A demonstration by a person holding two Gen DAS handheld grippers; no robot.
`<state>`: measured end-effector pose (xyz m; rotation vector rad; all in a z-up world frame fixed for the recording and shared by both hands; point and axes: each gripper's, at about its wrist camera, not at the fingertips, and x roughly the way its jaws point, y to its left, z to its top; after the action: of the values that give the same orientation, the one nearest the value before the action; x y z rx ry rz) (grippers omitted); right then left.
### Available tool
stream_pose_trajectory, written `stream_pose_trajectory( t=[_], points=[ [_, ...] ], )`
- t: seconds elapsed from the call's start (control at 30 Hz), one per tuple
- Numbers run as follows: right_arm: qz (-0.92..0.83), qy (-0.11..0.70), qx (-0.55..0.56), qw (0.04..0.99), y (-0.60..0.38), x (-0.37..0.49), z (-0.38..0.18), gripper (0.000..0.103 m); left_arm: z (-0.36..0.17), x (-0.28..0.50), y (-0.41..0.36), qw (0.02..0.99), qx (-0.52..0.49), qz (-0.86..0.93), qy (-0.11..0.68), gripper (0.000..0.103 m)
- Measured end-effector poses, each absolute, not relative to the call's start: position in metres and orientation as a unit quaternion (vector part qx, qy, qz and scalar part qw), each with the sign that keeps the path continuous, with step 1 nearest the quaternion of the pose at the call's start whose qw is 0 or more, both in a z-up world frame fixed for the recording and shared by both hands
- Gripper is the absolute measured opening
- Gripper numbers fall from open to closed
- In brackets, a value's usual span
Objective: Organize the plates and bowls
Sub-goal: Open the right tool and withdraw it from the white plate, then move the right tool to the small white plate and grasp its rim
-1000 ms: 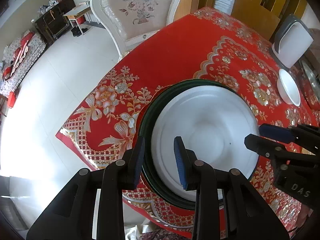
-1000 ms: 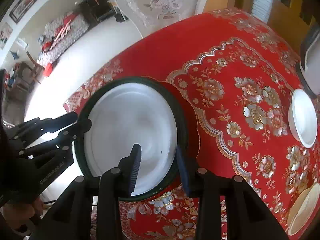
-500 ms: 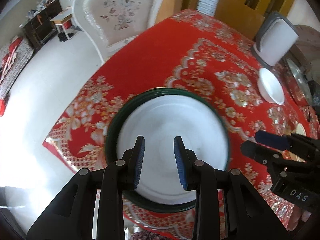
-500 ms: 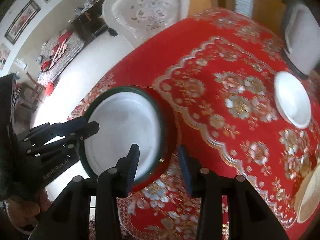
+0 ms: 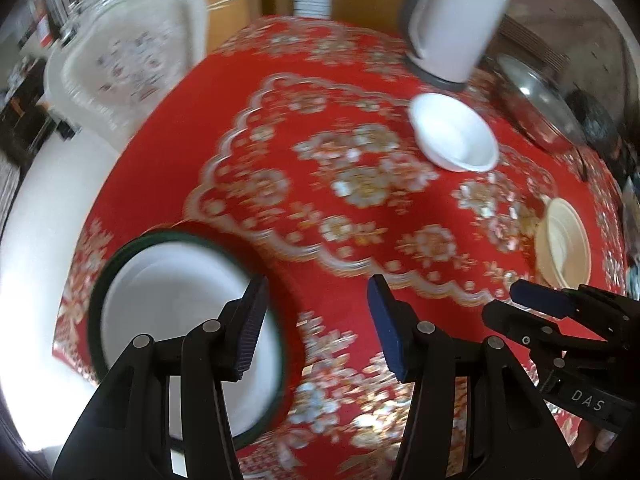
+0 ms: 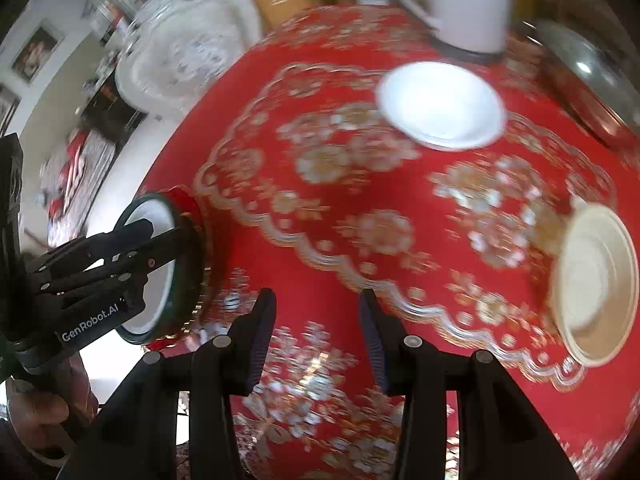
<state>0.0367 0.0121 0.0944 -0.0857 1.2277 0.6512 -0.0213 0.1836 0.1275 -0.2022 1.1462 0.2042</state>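
A white plate lies stacked on a dark green plate at the near left corner of the red tablecloth; the stack also shows in the right wrist view. A white bowl sits far right. A cream bowl sits at the right edge. My left gripper is open and empty, above the cloth just right of the stack. My right gripper is open and empty, over the middle of the cloth.
A white and grey kettle stands at the back. A glass pot lid lies at the far right. A white floral chair stands beyond the table's left side. The table edge drops off near the stack.
Both grippers have swung right, away from the plate stack, and both jaws have opened wider. The stack now sits left in both views; the bowls have come into view.
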Motion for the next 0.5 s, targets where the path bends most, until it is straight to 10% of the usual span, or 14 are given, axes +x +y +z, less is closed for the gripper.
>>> stream_pose_trajectory(
  t=[0.5],
  points=[
    [0.229, 0.564, 0.049, 0.792, -0.082, 0.068, 0.097, 0.045, 0.121, 0.039, 0.119, 0.831, -0.056, 0.047, 0.551, 0.052]
  ],
)
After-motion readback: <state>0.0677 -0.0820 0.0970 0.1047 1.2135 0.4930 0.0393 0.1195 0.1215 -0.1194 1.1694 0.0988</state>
